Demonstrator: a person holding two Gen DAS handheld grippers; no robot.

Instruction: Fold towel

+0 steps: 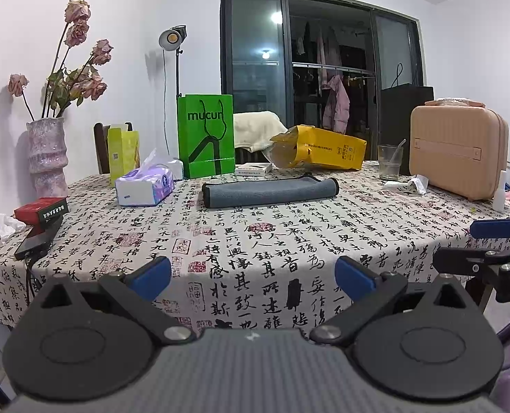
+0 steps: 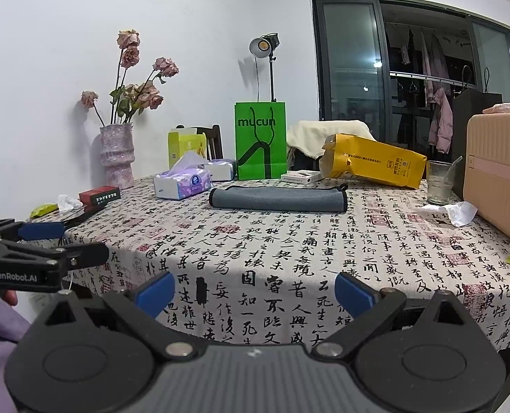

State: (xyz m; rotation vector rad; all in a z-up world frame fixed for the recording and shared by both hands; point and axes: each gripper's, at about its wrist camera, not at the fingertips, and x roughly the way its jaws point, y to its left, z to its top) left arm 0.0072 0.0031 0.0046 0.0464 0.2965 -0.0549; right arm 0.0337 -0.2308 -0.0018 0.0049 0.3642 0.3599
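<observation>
So both grippers are hanging back off the near edge of the surface (image 1: 289, 234) with its calligraphy-print tablecloth. The left gripper (image 1: 253, 277) has its blue-padded fingers (image 1: 153, 275) spread wide apart, nothing between them. Same for the right gripper (image 2: 255, 292): fingers (image 2: 157, 292) wide apart, empty.

The grey microfibre towel with black edging (image 1: 268, 191) lies well ahead of both sets of fingers, across the middle of the surface. It looks already doubled over into a long flat band, rolled edge toward the fingers, so I'd guess the fold is either done or has one more to go.

If another fold is wanted, I'd bring each gripper to one end of the band, pinch only the top corners low and flat, lift together and keep the edges lined up so the soft cloth doesn't sag or skew.

Containers beyond the fingers:
- clear drinking glass (image 2: 439, 182), ahead and right, with a spoon or straw standing in it
- yellow paper bag (image 1: 320, 151) tipped on its side, mouth open, contents hidden
- upright green paper shopping bag (image 1: 206, 134), can't see inside
- pink speckled ceramic vase (image 2: 117, 155), far left, holding dried roses
- soft tissue pack (image 1: 145, 186) with a tissue poking out
</observation>
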